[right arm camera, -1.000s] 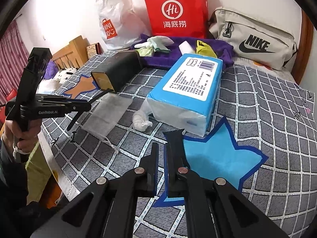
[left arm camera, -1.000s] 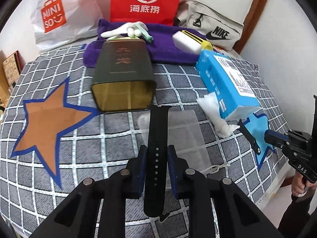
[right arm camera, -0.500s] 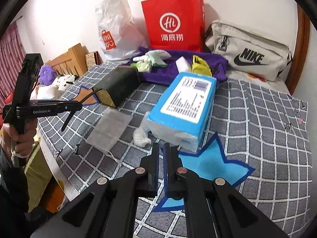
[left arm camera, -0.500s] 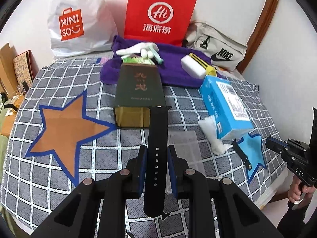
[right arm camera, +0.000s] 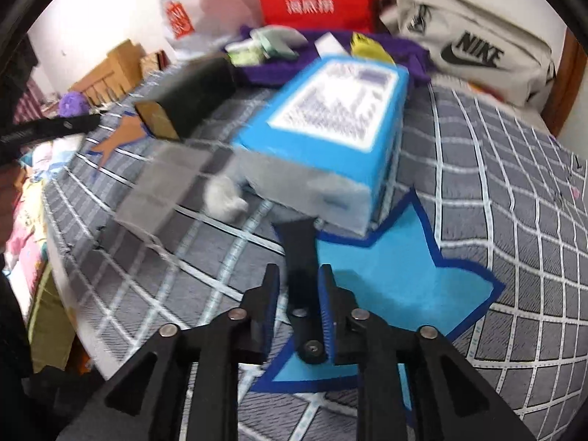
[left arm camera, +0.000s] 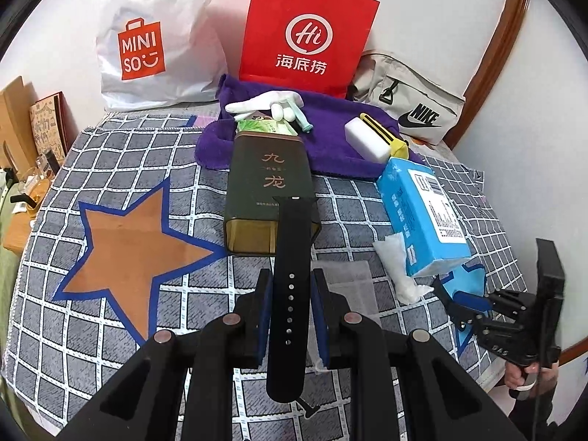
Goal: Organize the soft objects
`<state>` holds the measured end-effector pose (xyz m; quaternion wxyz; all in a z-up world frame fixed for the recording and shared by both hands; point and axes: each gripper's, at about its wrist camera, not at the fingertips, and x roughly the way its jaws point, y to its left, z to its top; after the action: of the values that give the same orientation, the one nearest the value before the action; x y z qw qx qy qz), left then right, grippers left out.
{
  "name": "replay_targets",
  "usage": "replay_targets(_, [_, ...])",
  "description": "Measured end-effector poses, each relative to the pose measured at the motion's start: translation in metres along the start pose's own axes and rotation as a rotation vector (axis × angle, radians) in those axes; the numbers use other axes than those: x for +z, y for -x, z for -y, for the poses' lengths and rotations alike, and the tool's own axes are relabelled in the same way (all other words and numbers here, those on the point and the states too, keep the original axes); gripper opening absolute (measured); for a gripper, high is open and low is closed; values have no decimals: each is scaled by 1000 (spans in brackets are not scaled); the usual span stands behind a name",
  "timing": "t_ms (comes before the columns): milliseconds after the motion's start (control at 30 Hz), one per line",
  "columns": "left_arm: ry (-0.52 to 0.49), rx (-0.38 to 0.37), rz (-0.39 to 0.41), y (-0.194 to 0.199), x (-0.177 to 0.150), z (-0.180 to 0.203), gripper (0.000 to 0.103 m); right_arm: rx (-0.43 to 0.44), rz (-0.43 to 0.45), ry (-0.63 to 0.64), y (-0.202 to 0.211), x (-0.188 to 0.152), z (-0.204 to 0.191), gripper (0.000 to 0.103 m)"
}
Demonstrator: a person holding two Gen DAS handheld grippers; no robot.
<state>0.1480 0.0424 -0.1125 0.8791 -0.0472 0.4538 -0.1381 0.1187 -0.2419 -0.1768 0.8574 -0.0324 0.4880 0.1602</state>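
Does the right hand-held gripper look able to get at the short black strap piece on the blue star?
Probably yes. The right hand-held gripper is opening with the short strap piece already between its fingers, apart from the pads. Nothing covers it; the tissue pack sits just beyond.

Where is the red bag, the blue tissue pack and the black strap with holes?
red bag (left arm camera: 308,33), left wrist view, on its front by the logo.
blue tissue pack (left arm camera: 422,217), left wrist view, on its top face.
black strap with holes (left arm camera: 292,253), left wrist view, mid-strap above the holes.

long black strap (left arm camera: 292,275) | lifted || short strap (right arm camera: 301,257) | on blue star
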Motion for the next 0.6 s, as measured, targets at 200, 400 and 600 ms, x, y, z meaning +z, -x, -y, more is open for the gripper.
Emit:
replay_targets(200, [-3,-1,-1,-4,8,1,20,15,21,41,-11,-2,-8,53])
replay_targets(400, [0,-12,-2,-8,12,2,20,4,35,59,-9,-4,-3,21])
replay_targets(600, [-4,-23,0,-9,15,6,20,59,33,27,1,1,-5,20])
